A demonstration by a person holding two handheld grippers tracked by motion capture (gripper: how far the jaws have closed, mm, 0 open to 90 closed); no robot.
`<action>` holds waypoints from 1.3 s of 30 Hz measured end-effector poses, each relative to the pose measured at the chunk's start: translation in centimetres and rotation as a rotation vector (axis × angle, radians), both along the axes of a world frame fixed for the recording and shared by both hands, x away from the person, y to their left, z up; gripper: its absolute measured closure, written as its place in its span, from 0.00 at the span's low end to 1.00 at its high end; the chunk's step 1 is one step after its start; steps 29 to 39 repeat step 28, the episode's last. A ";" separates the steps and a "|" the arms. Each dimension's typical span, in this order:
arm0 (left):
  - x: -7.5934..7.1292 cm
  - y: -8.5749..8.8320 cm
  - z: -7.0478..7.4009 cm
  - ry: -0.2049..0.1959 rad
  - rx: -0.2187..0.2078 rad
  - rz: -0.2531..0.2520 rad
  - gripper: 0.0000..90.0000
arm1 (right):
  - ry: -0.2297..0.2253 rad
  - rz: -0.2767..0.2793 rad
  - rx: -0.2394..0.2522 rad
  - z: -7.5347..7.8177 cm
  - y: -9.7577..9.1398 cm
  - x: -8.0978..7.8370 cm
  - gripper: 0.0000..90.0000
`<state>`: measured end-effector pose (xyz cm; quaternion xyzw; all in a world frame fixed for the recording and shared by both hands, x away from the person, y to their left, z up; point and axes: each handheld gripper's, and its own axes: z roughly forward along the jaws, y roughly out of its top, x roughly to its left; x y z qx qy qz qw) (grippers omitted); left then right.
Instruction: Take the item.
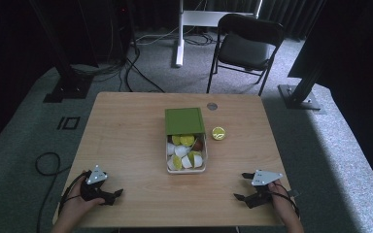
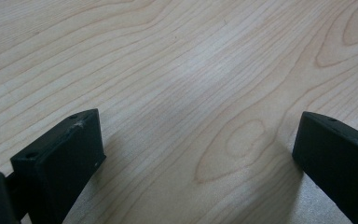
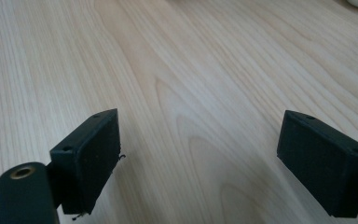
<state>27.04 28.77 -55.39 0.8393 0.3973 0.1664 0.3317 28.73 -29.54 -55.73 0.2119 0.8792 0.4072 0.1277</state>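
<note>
A white box (image 1: 205, 156) stands at the middle of the wooden table (image 1: 126, 131), its green lid (image 1: 184, 120) slid back over the far half. Inside lie several white and yellow-green pods (image 1: 186, 141) and one dark red one (image 1: 199, 145). A single yellow pod (image 1: 218, 133) rests on the table just right of the lid. My left gripper (image 1: 115, 195) (image 2: 196, 154) lies near the front left edge, open, with bare wood between its jaws. My right gripper (image 1: 240, 186) (image 3: 198, 154) sits near the front right edge, open too and holding nothing.
A small grey disc (image 1: 211, 106) is set in the tabletop behind the box. Beyond the table's far edge stands a black folding chair (image 1: 245, 46), with cables on the carpet. Black frame posts (image 1: 303, 82) flank both sides.
</note>
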 end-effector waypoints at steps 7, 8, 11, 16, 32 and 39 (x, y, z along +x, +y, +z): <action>0.0 0.0 0.0 0.000 0.000 0.000 0.03 | 0.036 0.007 -0.046 -0.2 -0.3 -0.6 0.13; 0.0 0.0 0.0 0.000 0.000 0.000 0.03 | 0.052 0.011 -0.042 -0.2 -0.3 -0.7 0.13; 0.0 0.0 0.0 0.000 0.000 0.000 0.03 | 0.072 0.006 -0.038 -0.2 -0.5 -0.7 0.13; 0.0 0.0 0.0 0.000 0.000 0.000 0.03 | 0.071 0.003 -0.038 -0.2 -0.5 -0.8 0.13; 0.0 0.0 0.0 0.000 0.000 -0.001 0.03 | 0.072 0.002 -0.038 -0.2 -0.5 -0.8 0.13; 0.0 0.0 0.0 0.000 0.000 -0.001 0.03 | 0.072 0.002 -0.038 -0.2 -0.5 -0.8 0.13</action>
